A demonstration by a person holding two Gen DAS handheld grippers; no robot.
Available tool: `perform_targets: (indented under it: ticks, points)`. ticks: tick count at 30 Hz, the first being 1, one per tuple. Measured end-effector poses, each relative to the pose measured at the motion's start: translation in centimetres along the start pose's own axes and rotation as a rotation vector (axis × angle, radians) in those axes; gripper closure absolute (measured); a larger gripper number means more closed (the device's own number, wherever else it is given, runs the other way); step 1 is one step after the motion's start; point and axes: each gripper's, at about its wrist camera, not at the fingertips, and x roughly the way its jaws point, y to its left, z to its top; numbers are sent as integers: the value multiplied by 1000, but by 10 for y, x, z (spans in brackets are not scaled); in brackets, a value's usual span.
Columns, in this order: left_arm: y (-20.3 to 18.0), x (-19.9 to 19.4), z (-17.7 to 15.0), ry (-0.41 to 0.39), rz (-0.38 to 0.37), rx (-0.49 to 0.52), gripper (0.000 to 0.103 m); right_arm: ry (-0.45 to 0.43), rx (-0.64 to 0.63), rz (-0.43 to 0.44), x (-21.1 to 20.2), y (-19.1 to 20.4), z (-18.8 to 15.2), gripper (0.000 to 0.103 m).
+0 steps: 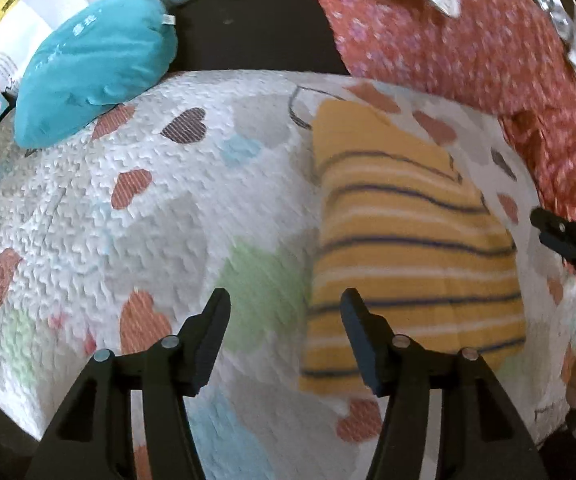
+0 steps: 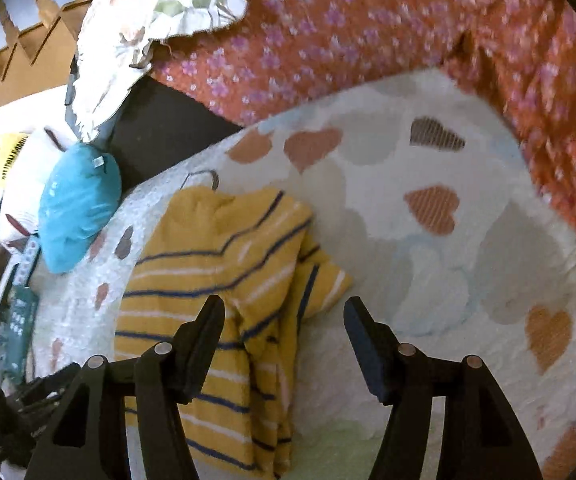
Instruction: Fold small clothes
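Note:
A small yellow shirt [image 1: 411,248] with navy and white stripes lies partly folded on a white quilt with coloured hearts [image 1: 136,216]. My left gripper [image 1: 286,304] is open and empty, above the quilt at the shirt's left edge. My right gripper [image 2: 284,308] is open and empty, above the shirt's [image 2: 216,280] right side, where a sleeve sticks out. The right gripper also shows at the right edge of the left wrist view [image 1: 571,240].
A teal pillow [image 1: 96,64] lies at the quilt's far left corner. An orange floral blanket [image 2: 387,36] is bunched along the far and right sides. A white leaf-print pillow [image 2: 148,20] sits behind. Boxes and clutter [image 2: 12,312] lie at the left edge.

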Motion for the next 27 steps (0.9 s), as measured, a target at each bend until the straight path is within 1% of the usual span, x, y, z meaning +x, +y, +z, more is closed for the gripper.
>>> perform_targets:
  ticks: [2,4,5,6,7,8,9,10,12,13,15,16,18,19,20,21,22,23,24,25,27]
  points:
    - [18,7,5,-15,-26,-49,46,27,5,-11,8,10,8,38]
    - [36,9,2,-45,-37,-84,46,74,19,-19,30,23,15,39]
    - [47,10,-3,-63,-23,-94,46,96,20,-25,38,27,16,39]
    - [57,12,-6,-66,4,-105,46,141,20,-37,57,34,18,39]
    - [67,16,-6,-49,18,-125,46,189,18,-48,74,37,18,37]
    - [75,17,-5,-37,5,-153,46,261,11,-73,95,39,16,33]
    - [85,17,-4,-32,-33,-191,46,303,2,-107,109,39,14,25]
    - [95,16,-2,-29,-62,-223,46,313,13,-123,114,37,14,22]
    - [103,14,2,-23,-71,-250,46,314,71,-129,109,36,22,22]
    - [109,13,6,-17,-96,-281,46,275,88,-150,98,39,29,24]
    - [115,13,12,-11,-141,-324,44,178,66,-197,81,52,44,24]
    - [117,12,15,-11,-151,-339,44,131,43,-221,75,62,52,24]
    - [121,11,18,-10,-159,-360,44,72,1,-245,73,84,62,25]
    - [124,11,20,-7,-164,-373,44,74,-21,-235,78,96,65,29]
    - [128,11,21,-3,-169,-384,44,103,-43,-207,89,108,66,35]
    - [131,11,20,2,-174,-400,43,156,-65,-167,105,122,63,57]
    - [137,12,19,8,-176,-421,43,198,-84,-150,118,133,61,79]
    - [143,11,18,10,-173,-431,43,245,-123,-150,134,147,54,81]
    - [148,12,18,15,-164,-445,42,272,-174,-173,147,159,47,81]
    - [152,12,17,18,-159,-457,42,287,-243,-224,161,171,40,81]
    - [158,14,15,24,-158,-474,42,270,-384,-322,174,188,36,81]
